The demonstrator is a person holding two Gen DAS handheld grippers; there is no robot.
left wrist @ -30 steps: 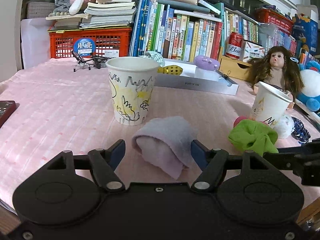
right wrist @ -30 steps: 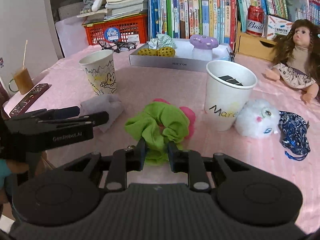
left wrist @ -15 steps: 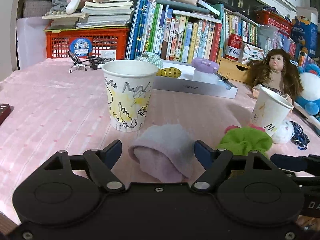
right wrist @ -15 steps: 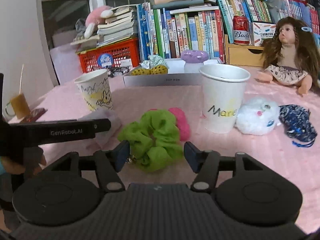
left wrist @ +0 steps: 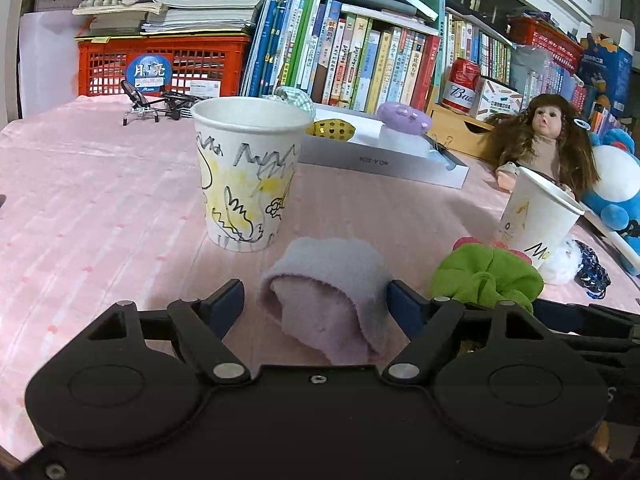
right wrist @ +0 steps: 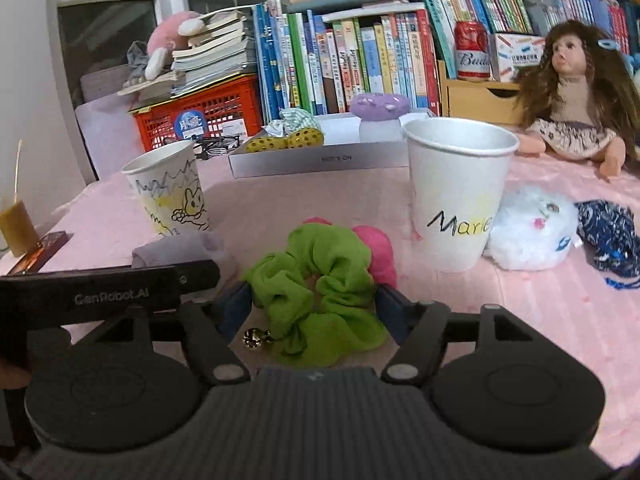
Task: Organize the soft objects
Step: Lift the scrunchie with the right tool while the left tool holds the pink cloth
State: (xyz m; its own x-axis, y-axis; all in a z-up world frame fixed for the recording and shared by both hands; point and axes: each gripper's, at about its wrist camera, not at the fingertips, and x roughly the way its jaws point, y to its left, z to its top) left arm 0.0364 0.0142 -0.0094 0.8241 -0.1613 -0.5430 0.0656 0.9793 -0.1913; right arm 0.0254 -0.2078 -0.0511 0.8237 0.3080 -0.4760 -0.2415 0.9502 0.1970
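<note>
On the pink table (left wrist: pixel 100 200) sit one tray (right wrist: pixel 320 158) holding three soft toys, two cups (right wrist: pixel 458 192) with insides unseen, and two scrunchies. The left gripper (left wrist: pixel 316 300) gapes around one grey cloth (left wrist: pixel 326 300); the right gripper (right wrist: pixel 314 306) gapes around the green scrunchie (right wrist: pixel 320 292), the pink one (right wrist: pixel 376 252) behind.

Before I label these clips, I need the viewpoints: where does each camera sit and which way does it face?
Left wrist: on the left hand-held gripper, low, facing the bookshelf; open fingers flank the grey cloth before the doodled cup.
Right wrist: on the right hand-held gripper, facing likewise; open fingers flank the green scrunchie near the Marie cup; the left gripper crosses its left edge.
Shared: both cups, cloth, scrunchie, doll.
</note>
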